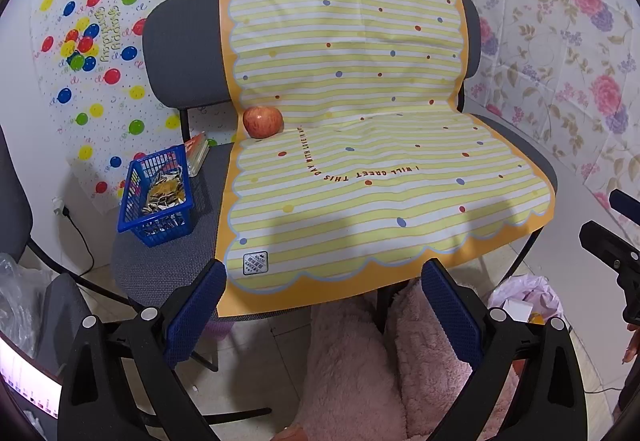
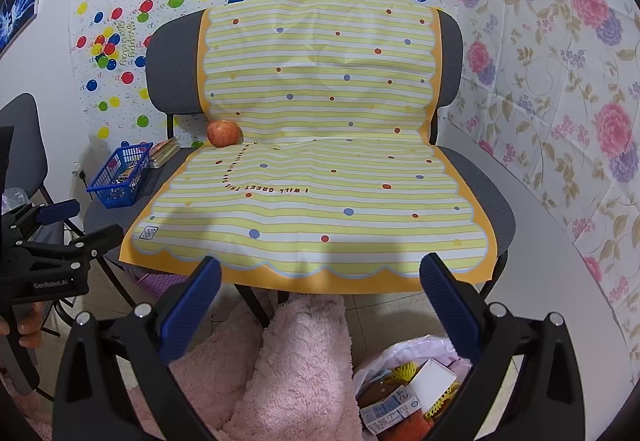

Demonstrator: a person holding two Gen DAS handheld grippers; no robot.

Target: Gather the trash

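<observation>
From the left wrist view, the left gripper (image 1: 322, 305) is held with its jaws released and empty, low in front of a grey chair (image 1: 176, 41) draped with a yellow striped sheet (image 1: 352, 169). An apple (image 1: 263, 122) is seen at the back of the seat, on the sheet's left edge. A blue basket (image 1: 158, 197) is set on the bare seat just left of the sheet, filled with what look like seed shells and scraps; a small stack of packets (image 1: 199, 155) lies behind it. The right gripper (image 1: 616, 261) is glimpsed at the right edge. A pale plastic bag (image 1: 528, 301) is seen on the floor to the right, beside pink fluffy legs (image 1: 360, 361).

From the right wrist view, the right gripper (image 2: 320, 305) is likewise held with jaws spread and nothing between them, facing the sheet's front edge. The bag (image 2: 408, 353) lies open below, and a carton (image 2: 390, 411), a white box and orange scraps are already inside it. The left gripper (image 2: 76, 221) is seen at the left, near the basket (image 2: 120, 177).

No grasp is begun; the step in hand is judged to be choosing the next piece of trash. The basket's contents seem the likely target, so a reach to the left across the seat would be called for. Nothing blocks that path, though the basket's walls and the loose scraps could make pinching awkward.
</observation>
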